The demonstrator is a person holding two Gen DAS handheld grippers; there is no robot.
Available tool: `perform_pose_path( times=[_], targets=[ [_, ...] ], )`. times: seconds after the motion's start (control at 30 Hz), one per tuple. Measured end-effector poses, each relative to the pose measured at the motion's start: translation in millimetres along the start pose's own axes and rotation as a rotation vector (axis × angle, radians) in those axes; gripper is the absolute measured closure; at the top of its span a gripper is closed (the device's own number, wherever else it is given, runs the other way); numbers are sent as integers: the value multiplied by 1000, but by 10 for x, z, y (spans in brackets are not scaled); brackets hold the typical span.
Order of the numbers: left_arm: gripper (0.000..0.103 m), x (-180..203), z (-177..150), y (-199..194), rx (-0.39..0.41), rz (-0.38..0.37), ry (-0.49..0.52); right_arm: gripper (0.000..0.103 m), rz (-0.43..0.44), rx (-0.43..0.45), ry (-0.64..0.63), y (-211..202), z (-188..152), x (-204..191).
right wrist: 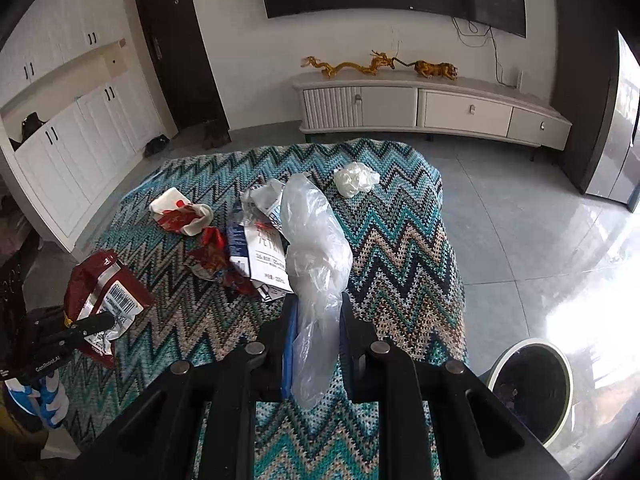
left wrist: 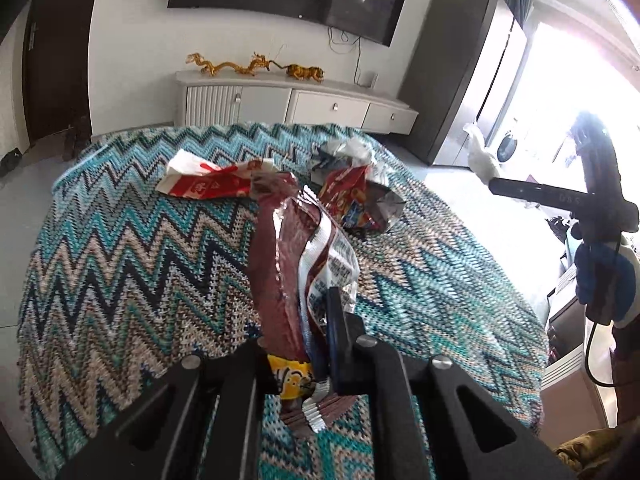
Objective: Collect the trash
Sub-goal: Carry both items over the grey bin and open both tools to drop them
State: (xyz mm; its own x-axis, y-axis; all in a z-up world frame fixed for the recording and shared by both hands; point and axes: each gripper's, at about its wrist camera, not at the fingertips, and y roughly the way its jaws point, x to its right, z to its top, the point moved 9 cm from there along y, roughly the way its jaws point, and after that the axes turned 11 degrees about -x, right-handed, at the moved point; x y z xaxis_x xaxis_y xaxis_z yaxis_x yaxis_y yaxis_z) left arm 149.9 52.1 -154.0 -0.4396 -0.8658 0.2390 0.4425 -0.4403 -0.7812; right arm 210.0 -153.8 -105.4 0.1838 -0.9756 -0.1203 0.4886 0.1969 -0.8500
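Observation:
My left gripper (left wrist: 304, 320) is shut on a maroon snack wrapper (left wrist: 280, 264) and holds it above the zigzag blanket (left wrist: 120, 264); the wrapper also shows in the right wrist view (right wrist: 104, 292). My right gripper (right wrist: 316, 312) is shut on a clear plastic bag (right wrist: 316, 248) held above the blanket (right wrist: 400, 248). On the blanket lie a red and white carton (left wrist: 204, 184), a crumpled red foil wrapper (left wrist: 352, 196), a white milk carton (right wrist: 260, 256), a white crumpled bag (right wrist: 354, 178) and red scraps (right wrist: 180, 216).
A round bin with a dark liner (right wrist: 528, 388) stands on the tiled floor right of the table. A low TV cabinet (right wrist: 432, 108) with gold figurines stands against the far wall. A fridge (left wrist: 472, 80) stands at the right. White cupboards (right wrist: 72, 144) line the left wall.

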Motion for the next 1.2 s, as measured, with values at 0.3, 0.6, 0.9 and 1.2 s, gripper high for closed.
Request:
perform_pose_path(
  times=[0.3, 0.6, 0.9, 1.2],
  targets=[
    [95, 187, 80, -579, 92, 25, 34, 85, 8, 109, -29, -684, -211, -210],
    [95, 788, 462, -783, 112, 17, 123, 85, -26, 197, 13, -1248, -474, 231],
    [95, 1895, 903, -191, 18, -40, 260, 85, -58, 219, 184, -1291, -938, 1248],
    [95, 3287, 1084, 925, -119, -110, 430, 85, -66, 151, 406, -890, -1483, 2342]
  ],
)
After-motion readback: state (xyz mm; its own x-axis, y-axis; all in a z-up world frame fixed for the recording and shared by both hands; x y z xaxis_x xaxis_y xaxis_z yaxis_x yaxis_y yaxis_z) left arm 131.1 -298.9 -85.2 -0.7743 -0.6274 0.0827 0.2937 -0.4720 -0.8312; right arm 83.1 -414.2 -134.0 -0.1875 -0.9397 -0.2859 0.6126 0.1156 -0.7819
